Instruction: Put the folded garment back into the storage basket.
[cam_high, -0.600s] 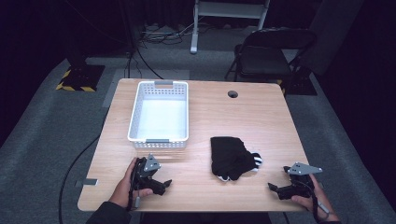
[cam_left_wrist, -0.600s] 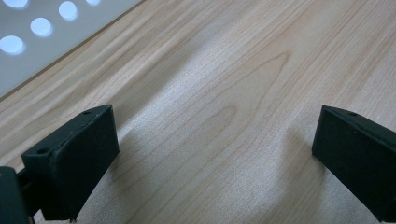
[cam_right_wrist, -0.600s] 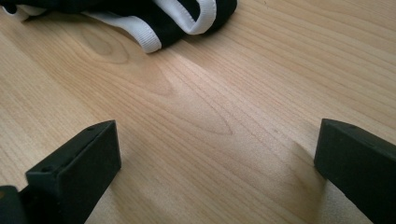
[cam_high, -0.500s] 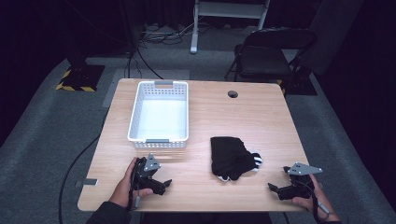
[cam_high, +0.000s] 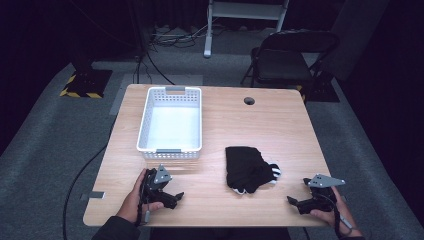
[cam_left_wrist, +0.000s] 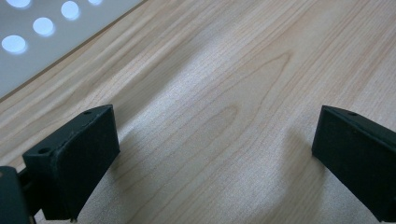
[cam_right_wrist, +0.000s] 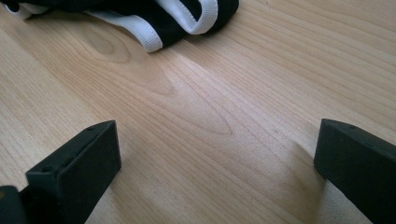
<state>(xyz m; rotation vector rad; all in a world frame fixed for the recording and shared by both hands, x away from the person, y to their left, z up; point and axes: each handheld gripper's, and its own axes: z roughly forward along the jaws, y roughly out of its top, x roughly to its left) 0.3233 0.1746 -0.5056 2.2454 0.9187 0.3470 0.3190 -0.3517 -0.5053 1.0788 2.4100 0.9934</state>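
A black garment with white trim lies crumpled on the wooden table, right of centre near the front. Its white-edged hem shows at the top of the right gripper view. A white perforated basket stands at the left middle, nothing visible inside. My left gripper rests on the table in front of the basket, jaws wide apart over bare wood. Near the front right corner my right gripper also rests open, pointing toward the garment, nothing between its jaws.
A round cable hole sits near the table's far edge. Beyond the table stands a black folding chair and a white frame on grey carpet. The basket's wall shows at the left gripper view's top left.
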